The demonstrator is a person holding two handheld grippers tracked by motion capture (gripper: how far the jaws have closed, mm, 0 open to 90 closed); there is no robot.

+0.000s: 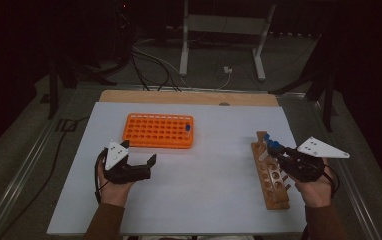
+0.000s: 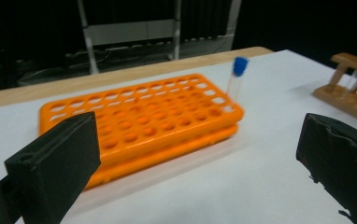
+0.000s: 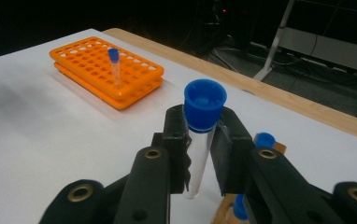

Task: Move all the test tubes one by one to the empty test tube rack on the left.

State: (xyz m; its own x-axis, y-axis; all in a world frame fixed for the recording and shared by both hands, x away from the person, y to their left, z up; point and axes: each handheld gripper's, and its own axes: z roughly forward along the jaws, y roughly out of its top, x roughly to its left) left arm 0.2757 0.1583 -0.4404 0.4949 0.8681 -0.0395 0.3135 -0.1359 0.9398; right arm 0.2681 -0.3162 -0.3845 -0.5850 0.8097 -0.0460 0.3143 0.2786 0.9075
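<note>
My right gripper (image 3: 202, 128) is shut on a clear test tube (image 3: 196, 161) with a blue cap (image 3: 205, 106), held upright just above the wooden rack (image 1: 274, 185) at the table's right. In the high view this gripper (image 1: 277, 151) sits over the rack's far end, where another blue-capped tube (image 3: 264, 139) stands. An orange rack (image 1: 154, 131) with many holes lies at the far left-centre, with one blue-capped tube (image 1: 188, 129) upright in its right end. My left gripper (image 1: 139, 152) hovers open in front of that rack, its jaws (image 2: 197, 126) wide apart with nothing between them.
The racks rest on a white sheet (image 1: 204, 180) over a wooden table whose far edge (image 1: 189, 97) shows bare wood. Beyond it are cables and the metal legs of a stand (image 1: 184, 55) on a dark floor.
</note>
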